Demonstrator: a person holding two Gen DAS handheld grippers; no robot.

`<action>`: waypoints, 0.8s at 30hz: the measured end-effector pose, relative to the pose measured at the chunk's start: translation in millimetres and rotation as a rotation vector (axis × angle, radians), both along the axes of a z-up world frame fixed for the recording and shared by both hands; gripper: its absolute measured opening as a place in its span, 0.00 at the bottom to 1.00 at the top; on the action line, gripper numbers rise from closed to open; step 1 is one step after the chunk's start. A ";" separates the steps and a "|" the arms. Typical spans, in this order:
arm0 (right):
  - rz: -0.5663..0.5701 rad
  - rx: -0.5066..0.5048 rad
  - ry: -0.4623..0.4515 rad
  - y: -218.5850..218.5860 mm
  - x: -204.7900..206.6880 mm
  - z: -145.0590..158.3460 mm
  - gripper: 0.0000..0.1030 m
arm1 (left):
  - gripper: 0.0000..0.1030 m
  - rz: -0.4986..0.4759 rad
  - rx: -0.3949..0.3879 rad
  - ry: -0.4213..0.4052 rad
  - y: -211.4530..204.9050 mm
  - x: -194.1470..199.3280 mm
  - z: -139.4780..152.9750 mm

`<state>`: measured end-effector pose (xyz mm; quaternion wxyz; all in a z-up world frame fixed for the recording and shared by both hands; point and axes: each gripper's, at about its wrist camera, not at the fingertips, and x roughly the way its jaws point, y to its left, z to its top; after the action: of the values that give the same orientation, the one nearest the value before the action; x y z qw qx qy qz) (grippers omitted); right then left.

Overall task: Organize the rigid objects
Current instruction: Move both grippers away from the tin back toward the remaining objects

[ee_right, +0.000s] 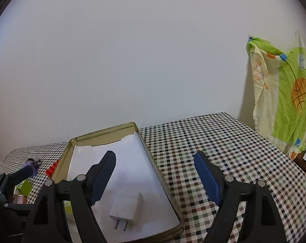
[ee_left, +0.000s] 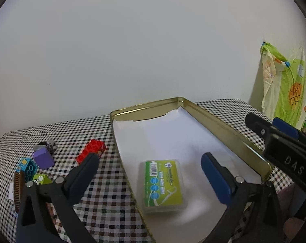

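A gold metal tray point(ee_left: 224, 125) lined with white paper lies on the checked table. A green floss-pick box point(ee_left: 163, 184) lies in its near end. My left gripper point(ee_left: 151, 162) is open above the box, holding nothing. In the right wrist view a white plug charger point(ee_right: 127, 206) lies in the tray point(ee_right: 153, 166) near its front edge. My right gripper point(ee_right: 155, 160) is open and empty above the tray's right rim. The right gripper also shows at the right edge of the left wrist view point(ee_left: 274, 129).
Left of the tray lie a red brick point(ee_left: 91, 150), a purple block point(ee_left: 43, 158), a teal block point(ee_left: 27, 168), a green block point(ee_left: 41, 179) and a small grey figure point(ee_left: 48, 144). A green patterned cloth point(ee_right: 282, 93) hangs at the right. The wall stands behind the table.
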<state>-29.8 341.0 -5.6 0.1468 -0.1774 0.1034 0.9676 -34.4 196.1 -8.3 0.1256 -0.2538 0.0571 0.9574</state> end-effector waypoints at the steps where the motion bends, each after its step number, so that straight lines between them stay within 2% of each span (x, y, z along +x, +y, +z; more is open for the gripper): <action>1: -0.005 0.000 0.000 -0.3 0.4 -0.6 0.79 | 0.99 0.002 -0.010 0.013 -0.9 1.9 -0.3; 5: -0.027 0.012 -0.010 -3.0 -0.1 -1.8 0.79 | 0.99 0.007 -0.038 0.050 -4.9 7.5 1.3; 14: -0.075 0.040 0.016 -13.0 4.9 -2.3 0.79 | 0.99 0.028 -0.001 0.044 -20.5 4.6 0.6; 19: -0.108 0.047 0.041 -20.9 13.0 -1.7 0.79 | 0.99 0.035 -0.028 0.083 -24.0 8.9 0.7; 24: -0.119 0.064 0.056 -31.8 16.9 -0.4 0.79 | 0.99 0.035 -0.014 0.086 -32.4 10.4 1.8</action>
<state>-12.9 309.2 -6.0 0.2065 -0.1388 0.0870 0.9646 -24.0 163.7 -6.5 0.1047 -0.2142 0.0645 0.9690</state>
